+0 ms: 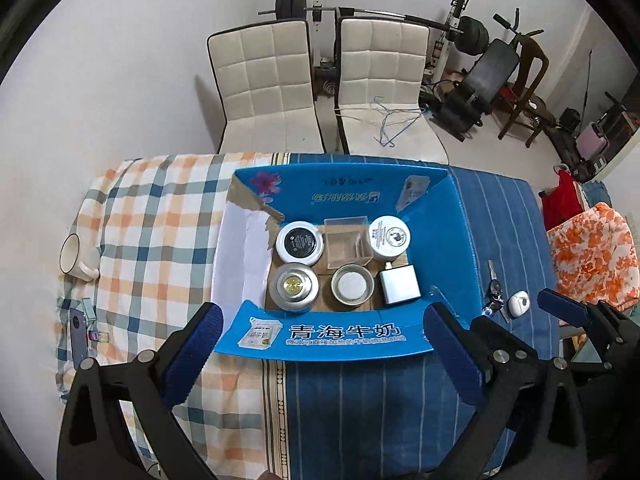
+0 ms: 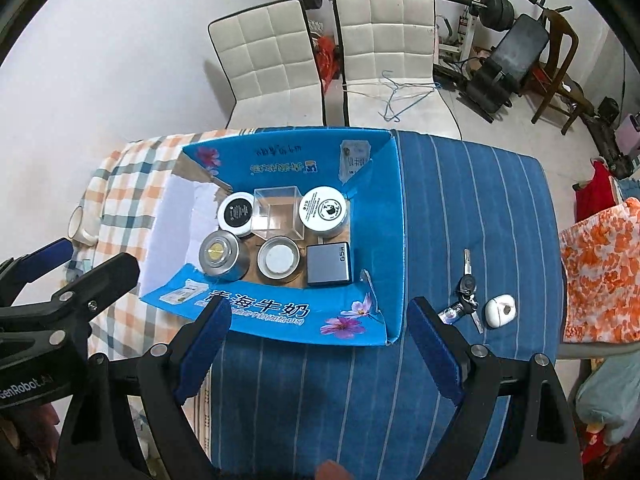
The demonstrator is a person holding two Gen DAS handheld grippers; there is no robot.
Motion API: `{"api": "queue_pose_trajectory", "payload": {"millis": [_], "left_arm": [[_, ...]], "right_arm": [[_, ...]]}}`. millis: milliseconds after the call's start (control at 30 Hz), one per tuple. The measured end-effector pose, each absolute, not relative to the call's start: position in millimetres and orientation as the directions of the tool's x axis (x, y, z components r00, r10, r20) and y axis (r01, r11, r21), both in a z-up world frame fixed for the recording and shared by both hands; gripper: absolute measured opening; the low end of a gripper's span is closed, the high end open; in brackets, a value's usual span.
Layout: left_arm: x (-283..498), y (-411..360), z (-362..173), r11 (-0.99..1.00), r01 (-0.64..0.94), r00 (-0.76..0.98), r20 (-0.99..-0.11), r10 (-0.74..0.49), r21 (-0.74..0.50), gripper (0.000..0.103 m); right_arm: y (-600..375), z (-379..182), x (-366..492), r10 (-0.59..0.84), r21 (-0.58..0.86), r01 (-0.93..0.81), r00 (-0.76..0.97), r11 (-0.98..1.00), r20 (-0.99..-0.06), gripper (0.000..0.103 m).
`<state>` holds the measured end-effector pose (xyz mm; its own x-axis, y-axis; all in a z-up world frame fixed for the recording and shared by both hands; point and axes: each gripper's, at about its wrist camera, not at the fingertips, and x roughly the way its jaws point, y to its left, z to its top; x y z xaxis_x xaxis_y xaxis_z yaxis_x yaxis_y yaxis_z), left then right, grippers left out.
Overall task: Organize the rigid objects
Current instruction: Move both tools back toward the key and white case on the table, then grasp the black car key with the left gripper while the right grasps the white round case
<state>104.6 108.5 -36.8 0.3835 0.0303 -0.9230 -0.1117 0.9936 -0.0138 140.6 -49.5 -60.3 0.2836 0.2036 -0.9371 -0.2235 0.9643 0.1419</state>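
Partly cut off at the left table edge: a mug [image 1: 74, 258]. Inside the blue carton [image 2: 394, 216], six items in two rows (labels unreadable), a clear box [image 2: 278, 216] among them. Beside it, keys [image 2: 466, 288]. Left gripper [image 1: 324, 354] and right gripper [image 2: 320, 350] both spread wide, empty.

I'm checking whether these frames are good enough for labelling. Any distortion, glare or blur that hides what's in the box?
Left wrist view: strong fisheye bending, dark corners, yet the blue box and silver tin are sharp; the clear cube is faint. Right wrist view: same curvature, even light, soft shadows; the grey charger reads clearly.
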Motion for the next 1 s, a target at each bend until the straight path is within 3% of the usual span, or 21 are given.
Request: {"api": "queue_pose_trajectory", "payload": {"millis": [233,433,567,667,933,1000], "left_arm": [[112,80,-37,0.997,-0.08,0.389,-0.921,0.019,-0.013,0.103],[137,17,-72,0.999,0.009,0.36,-0.932,-0.051,-0.052,0.103],[161,-51,-108,0.991,0.123,0.303,-0.949,-0.088,-0.053,0.103],[176,-91,-129,0.983,0.185,0.269,-0.961,-0.068,-0.018,0.103],[215,-161,-176,0.946,0.307,0.22,-0.975,0.039,0.107,0.103],[220,-165,-186,0.941,0.313,0.207,-0.976,0.062,0.126,0.103]], "right_arm": [[-88,-63,140,0.214,0.178,-0.149,0.287,0.973,-0.934,0.092],[-178,-91,145,0.12,0.141,0.056,0.28,0.988,-0.953,0.092],[-259,-136,153,0.047,0.105,0.243,0.234,0.964,-0.971,0.092],[-304,-184,163,0.099,0.155,0.352,0.173,0.923,-0.98,0.092],[-331,-284,191,0.199,0.212,0.462,0.077,0.861,-0.977,0.088],[-331,-301,193,0.203,0.204,0.482,0.055,0.852,-0.978,0.079]]}}
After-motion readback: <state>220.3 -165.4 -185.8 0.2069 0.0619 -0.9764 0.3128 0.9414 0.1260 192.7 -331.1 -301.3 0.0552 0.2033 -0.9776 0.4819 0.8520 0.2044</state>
